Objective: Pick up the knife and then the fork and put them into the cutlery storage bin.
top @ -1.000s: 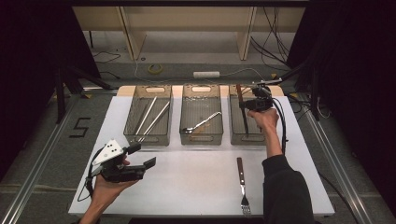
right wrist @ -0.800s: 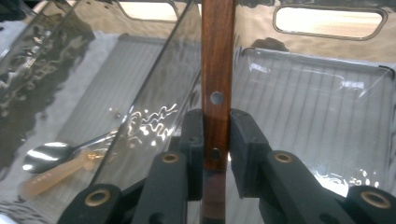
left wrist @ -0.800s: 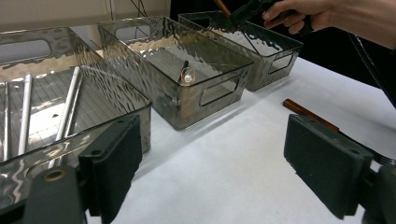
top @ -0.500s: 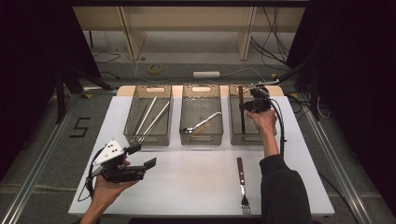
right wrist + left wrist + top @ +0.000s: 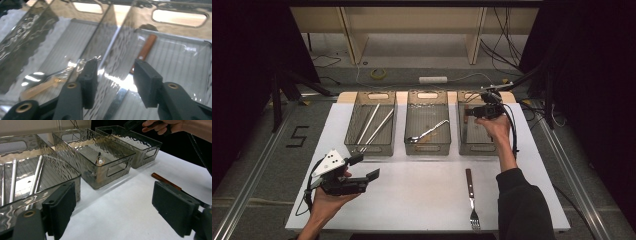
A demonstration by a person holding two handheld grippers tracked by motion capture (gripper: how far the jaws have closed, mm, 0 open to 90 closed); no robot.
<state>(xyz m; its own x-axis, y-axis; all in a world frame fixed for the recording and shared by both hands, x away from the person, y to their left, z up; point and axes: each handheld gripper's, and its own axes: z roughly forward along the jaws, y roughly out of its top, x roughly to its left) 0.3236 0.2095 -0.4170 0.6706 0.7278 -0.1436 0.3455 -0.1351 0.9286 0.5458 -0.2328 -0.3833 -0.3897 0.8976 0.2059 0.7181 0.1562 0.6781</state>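
— The right gripper [image 5: 469,113] hangs over the right-hand bin [image 5: 462,142]; its jaws have just been opening and nothing sits between the pads. Below them, in the right gripper view, a wooden-handled knife [image 5: 140,62] lies flat on the bin's ribbed floor, handle toward the far wall.

— So that's a drop, by the look of it?

— I'd judge so. Each clear bin seems to take one kind of cutlery: metal chopsticks [image 5: 373,125] in the left bin [image 5: 353,120], a spoon [image 5: 428,132] in the middle bin [image 5: 409,120], the knife in the right one.

— And the left gripper [image 5: 373,175]?

— Held low over the white table [image 5: 412,200], jaws wide apart, gripping nothing. It looks parked there, out of the way.

— What's left on the table?

— A fork [image 5: 472,200] with a wooden handle, lying near the front edge, tines toward the person, just beside the right forearm [image 5: 507,155]. Probably next.
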